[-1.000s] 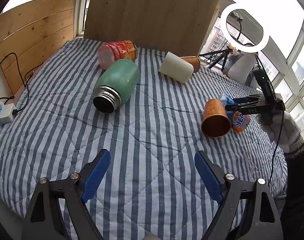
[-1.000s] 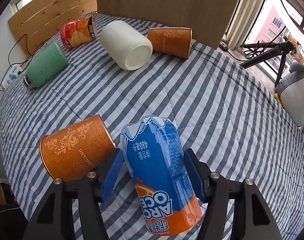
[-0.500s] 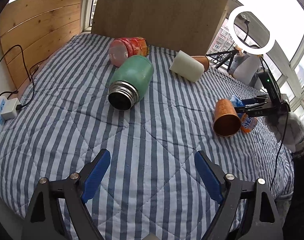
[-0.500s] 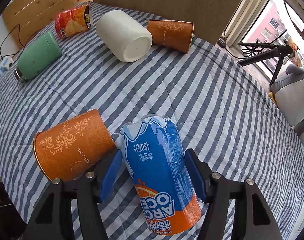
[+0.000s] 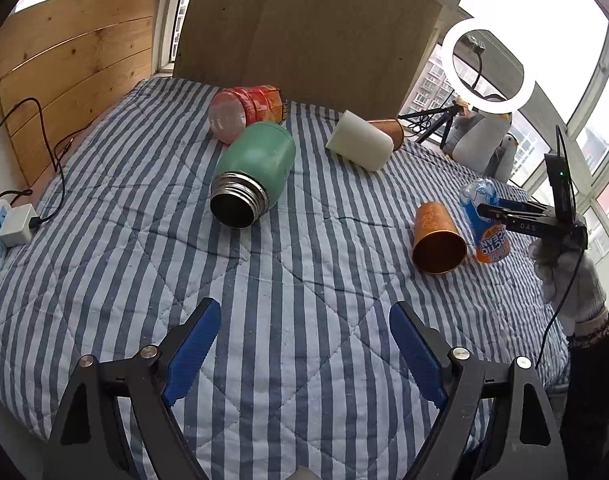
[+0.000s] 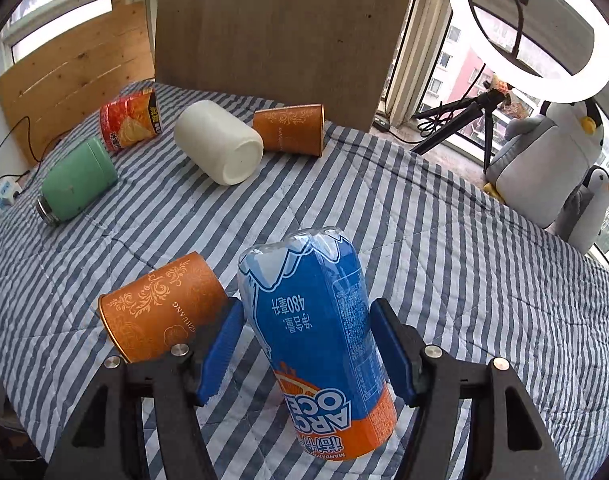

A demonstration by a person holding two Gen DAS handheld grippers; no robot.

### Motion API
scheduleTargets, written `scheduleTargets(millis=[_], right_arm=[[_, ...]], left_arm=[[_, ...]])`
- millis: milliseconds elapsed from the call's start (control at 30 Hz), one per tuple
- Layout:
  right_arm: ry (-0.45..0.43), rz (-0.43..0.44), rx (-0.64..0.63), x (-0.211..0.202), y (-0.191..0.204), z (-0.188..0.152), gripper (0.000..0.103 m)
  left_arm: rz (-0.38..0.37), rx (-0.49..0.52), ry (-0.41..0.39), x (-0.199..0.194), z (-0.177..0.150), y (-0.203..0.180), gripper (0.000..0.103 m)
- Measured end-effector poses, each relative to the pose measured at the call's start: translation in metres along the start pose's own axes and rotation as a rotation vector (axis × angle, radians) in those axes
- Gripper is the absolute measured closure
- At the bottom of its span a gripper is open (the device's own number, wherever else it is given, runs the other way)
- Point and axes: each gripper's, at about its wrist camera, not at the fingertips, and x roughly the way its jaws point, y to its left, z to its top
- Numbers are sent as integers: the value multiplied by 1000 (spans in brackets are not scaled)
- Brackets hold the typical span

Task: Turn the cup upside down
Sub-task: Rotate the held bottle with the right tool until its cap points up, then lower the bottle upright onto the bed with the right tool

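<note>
A blue and orange drink can (image 6: pixel 320 340) stands upside down, tilted, on the striped bedcover, held between the fingers of my right gripper (image 6: pixel 304 344). It also shows in the left wrist view (image 5: pixel 486 220), with the right gripper (image 5: pixel 520 216) around it. An orange paper cup (image 6: pixel 160 312) lies on its side just left of the can; in the left wrist view (image 5: pixel 436 236) its open mouth faces the camera. My left gripper (image 5: pixel 304 344) is open and empty above the bedcover's near part.
A green flask (image 5: pixel 256 172), a red snack tube (image 5: pixel 248 110), a white cup (image 5: pixel 360 144) and a second orange cup (image 6: pixel 290 128) lie on their sides farther back. A wooden board stands behind. A ring light (image 6: pixel 528 28) and penguin toys (image 6: pixel 540 168) stand right.
The right gripper has raised the can from lying flatter to more upright. The left gripper has drifted slightly, staying open.
</note>
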Motion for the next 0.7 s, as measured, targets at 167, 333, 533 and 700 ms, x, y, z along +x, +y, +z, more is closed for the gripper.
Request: scheduleTargets(millis=[167, 333, 533, 700], right_arm=[[-234, 78, 162, -67, 2, -29, 42], [-385, 93, 222, -98, 42, -60, 43], [-489, 204, 240, -103, 99, -65, 43], [-513, 280, 271, -72, 129, -59, 43]], left_arm=[[-38, 37, -5, -6, -6, -6, 14], [-72, 82, -2, -12, -13, -11, 15], [-100, 99, -22, -23, -22, -7, 15], [-97, 84, -29, -33, -34, 4, 15]])
